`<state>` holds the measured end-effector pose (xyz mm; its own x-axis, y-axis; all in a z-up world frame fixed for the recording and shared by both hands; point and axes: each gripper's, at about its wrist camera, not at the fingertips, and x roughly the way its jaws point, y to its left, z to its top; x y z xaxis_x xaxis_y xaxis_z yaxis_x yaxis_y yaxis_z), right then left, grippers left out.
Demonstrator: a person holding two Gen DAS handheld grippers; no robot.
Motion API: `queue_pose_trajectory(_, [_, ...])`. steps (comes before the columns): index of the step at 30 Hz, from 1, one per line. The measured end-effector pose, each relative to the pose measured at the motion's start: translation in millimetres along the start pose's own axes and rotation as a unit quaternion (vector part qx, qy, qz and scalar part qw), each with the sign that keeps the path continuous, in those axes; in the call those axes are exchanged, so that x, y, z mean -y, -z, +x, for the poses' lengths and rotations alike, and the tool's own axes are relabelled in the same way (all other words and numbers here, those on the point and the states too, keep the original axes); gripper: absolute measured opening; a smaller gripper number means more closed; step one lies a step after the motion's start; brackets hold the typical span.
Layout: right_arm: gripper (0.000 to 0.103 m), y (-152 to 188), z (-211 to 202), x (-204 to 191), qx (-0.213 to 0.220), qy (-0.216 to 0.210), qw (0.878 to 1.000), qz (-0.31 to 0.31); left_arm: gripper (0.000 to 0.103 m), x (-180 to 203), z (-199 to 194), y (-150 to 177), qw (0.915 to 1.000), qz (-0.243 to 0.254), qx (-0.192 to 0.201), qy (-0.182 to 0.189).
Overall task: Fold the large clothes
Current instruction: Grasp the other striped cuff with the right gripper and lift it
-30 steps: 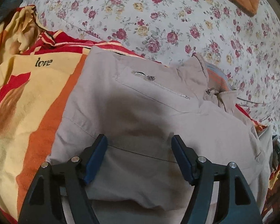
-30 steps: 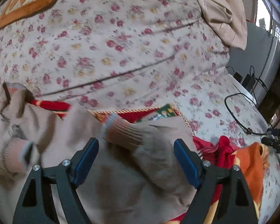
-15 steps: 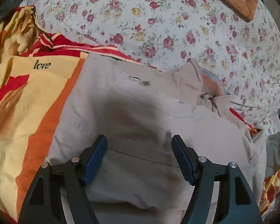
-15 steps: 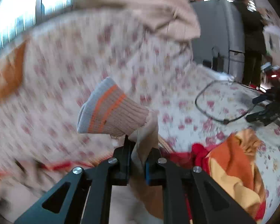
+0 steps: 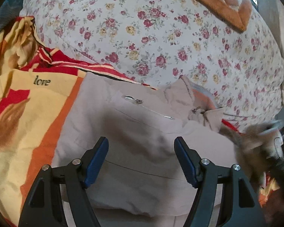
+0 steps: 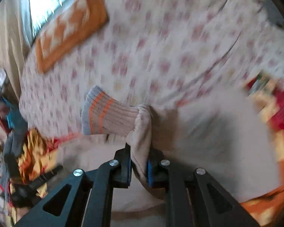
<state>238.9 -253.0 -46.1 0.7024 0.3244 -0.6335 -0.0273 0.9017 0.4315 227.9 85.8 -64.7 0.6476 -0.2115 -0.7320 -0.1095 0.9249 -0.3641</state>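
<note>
A beige jacket (image 5: pixel 134 151) with a chest zipper lies flat on a yellow, orange and red blanket (image 5: pixel 24 124). My left gripper (image 5: pixel 141 158) is open and empty, just above the jacket's body. My right gripper (image 6: pixel 139 167) is shut on the jacket's sleeve (image 6: pixel 142 132) just behind its ribbed cuff (image 6: pixel 108 116), which has grey and orange stripes. The sleeve is lifted over the jacket body (image 6: pixel 208 147). The right wrist view is blurred by motion. The moving sleeve shows as a blur at the right edge of the left wrist view (image 5: pixel 255 141).
A big floral quilt (image 5: pixel 161 37) is piled behind the jacket. An orange checked cushion (image 5: pixel 227 5) lies on top of it. A bright window (image 6: pixel 47 0) is at the far left of the right wrist view.
My right gripper shut on the sleeve near the cuff, lifted it and is swinging it to the left over the jacket. My left gripper stayed open and nearly still.
</note>
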Motion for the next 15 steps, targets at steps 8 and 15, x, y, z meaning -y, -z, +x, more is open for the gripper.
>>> queue_pose_trajectory(8, [0.013,28.0,24.5,-61.6,-0.018,-0.024,0.992,-0.120,0.068,12.8,-12.2,-0.4,0.9965,-0.003,0.024,0.081])
queue_pose_trajectory(15, [0.045,58.2,60.4,-70.8,-0.127,0.033,0.971,-0.200,0.068,10.1,1.4,-0.5,0.9879,-0.039,-0.018,0.149])
